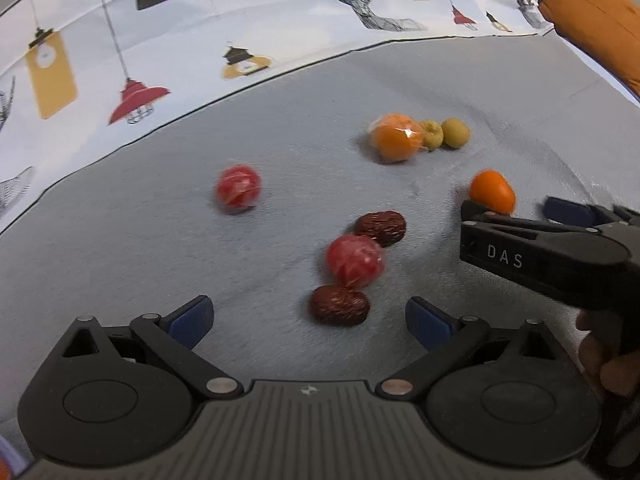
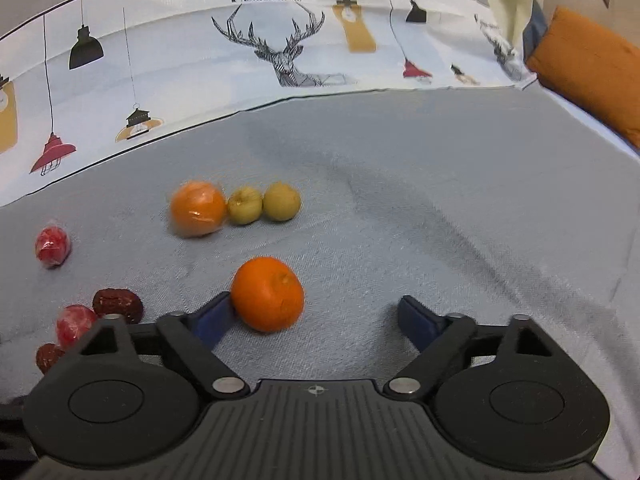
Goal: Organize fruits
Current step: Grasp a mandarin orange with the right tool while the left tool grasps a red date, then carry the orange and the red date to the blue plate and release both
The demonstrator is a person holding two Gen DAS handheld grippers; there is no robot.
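A grasp on the bare round orange mandarin (image 2: 267, 299) is judged to be in hand: the right gripper (image 2: 316, 318) is held wide apart, its left pad touching the fruit. That fruit lies nearer than the plastic-wrapped orange (image 2: 198, 209), beside which two yellow-green fruits (image 2: 264, 203) are lined. Centring and closing are called for next. The left gripper (image 1: 310, 318) is spread over a wrinkled dark red date (image 1: 339, 305). The red wrapped fruits (image 1: 354, 260) are blurred.

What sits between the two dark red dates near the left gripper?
A plastic-wrapped red fruit lies between the far date and the near date, apparently touching both. The left wrist view shows it best.
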